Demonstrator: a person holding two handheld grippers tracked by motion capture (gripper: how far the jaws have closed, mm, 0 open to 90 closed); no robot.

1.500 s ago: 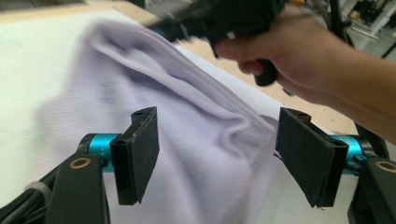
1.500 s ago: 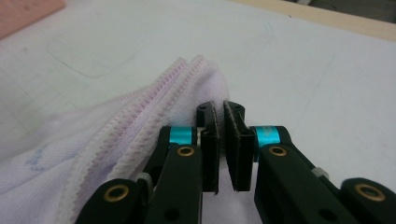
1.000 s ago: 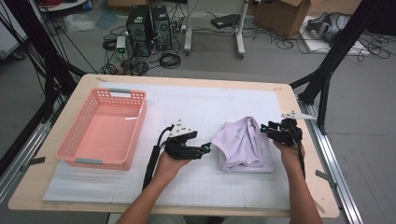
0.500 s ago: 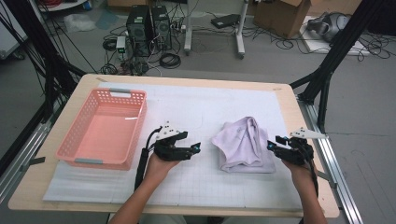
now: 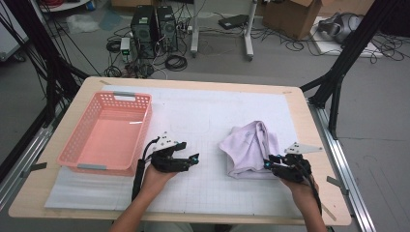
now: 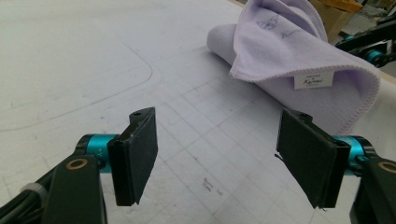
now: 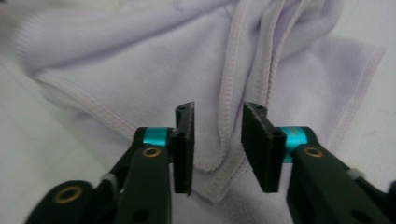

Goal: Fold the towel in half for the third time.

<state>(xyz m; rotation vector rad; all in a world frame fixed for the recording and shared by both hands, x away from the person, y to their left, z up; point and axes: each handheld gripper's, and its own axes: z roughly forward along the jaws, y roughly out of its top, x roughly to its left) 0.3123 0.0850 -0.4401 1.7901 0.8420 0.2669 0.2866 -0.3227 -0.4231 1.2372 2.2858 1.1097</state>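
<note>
High view: right hand-held gripper (image 5: 269, 165) nearer towel (image 5: 249, 147).

The bench (image 5: 309, 121) is light wood with a white sheet (image 5: 217, 111) on top. Behind it the floor (image 5: 290, 63) is grey. Two black computer boxes (image 5: 154, 24) stand there with lots of black wires (image 5: 176, 62). A brown cardboard box (image 5: 290, 17) sits farther back.

A pink basket (image 5: 104, 133) sits on the left of the bench (image 5: 309, 121), on a white gridded mat (image 5: 203, 116). Beyond the bench, two computer towers (image 5: 153, 26), tangled cables (image 5: 176, 62) and a cardboard box (image 5: 290, 12) rest on the floor.
</note>
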